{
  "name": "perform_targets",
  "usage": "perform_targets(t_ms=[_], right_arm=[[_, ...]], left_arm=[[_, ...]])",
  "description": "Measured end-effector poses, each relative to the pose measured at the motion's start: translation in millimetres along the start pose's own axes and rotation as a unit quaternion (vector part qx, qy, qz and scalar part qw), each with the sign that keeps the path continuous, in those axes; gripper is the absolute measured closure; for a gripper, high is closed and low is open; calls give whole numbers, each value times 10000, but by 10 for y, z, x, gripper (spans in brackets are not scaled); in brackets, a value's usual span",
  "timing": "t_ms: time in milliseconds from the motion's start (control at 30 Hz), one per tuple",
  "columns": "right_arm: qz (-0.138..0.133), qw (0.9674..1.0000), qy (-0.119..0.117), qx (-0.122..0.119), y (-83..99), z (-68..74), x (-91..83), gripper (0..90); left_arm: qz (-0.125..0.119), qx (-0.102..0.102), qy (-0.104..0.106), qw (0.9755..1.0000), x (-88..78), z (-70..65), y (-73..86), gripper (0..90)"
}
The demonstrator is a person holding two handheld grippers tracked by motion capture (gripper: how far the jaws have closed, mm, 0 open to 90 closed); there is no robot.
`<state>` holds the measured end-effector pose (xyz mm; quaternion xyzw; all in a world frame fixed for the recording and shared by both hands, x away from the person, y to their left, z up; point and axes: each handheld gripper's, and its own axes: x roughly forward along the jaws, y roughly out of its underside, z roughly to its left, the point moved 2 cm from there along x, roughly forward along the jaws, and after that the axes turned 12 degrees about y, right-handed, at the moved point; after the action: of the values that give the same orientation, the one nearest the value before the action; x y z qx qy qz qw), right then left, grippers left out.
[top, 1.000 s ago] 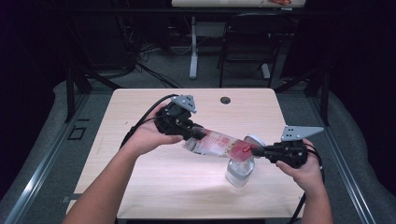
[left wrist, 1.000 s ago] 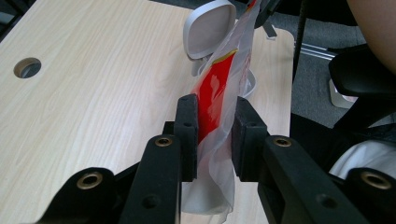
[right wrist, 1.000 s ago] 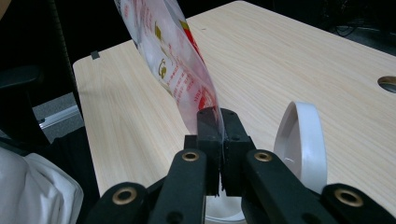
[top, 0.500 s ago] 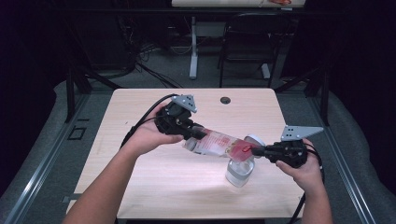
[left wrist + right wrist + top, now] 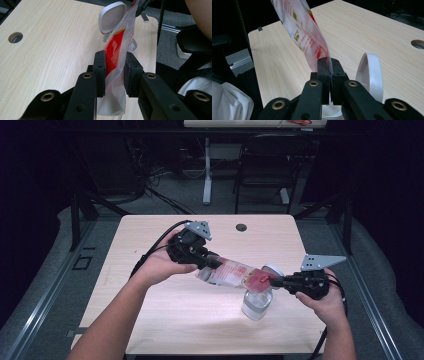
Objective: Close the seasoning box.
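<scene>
High view shows nothing has moved: your left gripper (image 5: 212,262) and right gripper (image 5: 274,281) still pinch the bag (image 5: 232,272) over the cup (image 5: 257,302), ready to pour.

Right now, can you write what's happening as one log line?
left hand-held gripper: shut on bag | right hand-held gripper: shut on bag | bag: stretched above jar | lid: flipped open

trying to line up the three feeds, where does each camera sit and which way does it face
High view: above the near table edge, looking forward and down; both forearms, left claw and right claw stretch a plastic pouch over a jar.
Left gripper view: rides the left claw, facing along the pouch; jaws grip it.
Right gripper view: rides the right claw; jaws pinch the pouch.
Shared: pouch, hinged lid.
</scene>
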<state>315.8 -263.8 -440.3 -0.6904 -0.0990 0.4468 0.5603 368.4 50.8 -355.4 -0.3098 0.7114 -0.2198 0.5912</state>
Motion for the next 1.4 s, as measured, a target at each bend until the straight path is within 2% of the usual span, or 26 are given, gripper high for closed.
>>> perform_targets(t_ms=[433, 967, 1400], right_arm=[[34, 10000, 13, -10, 10, -9, 4, 887], [80, 10000, 4, 15, 32, -31, 3, 885], [128, 9999, 28, 12, 43, -37, 1, 881]], left_arm=[[-33, -15, -8, 10000, 10, -9, -28, 749], [30, 61, -32, 10000, 17, -15, -87, 750], [-28, 74, -11, 10000, 24, -21, -115, 752]])
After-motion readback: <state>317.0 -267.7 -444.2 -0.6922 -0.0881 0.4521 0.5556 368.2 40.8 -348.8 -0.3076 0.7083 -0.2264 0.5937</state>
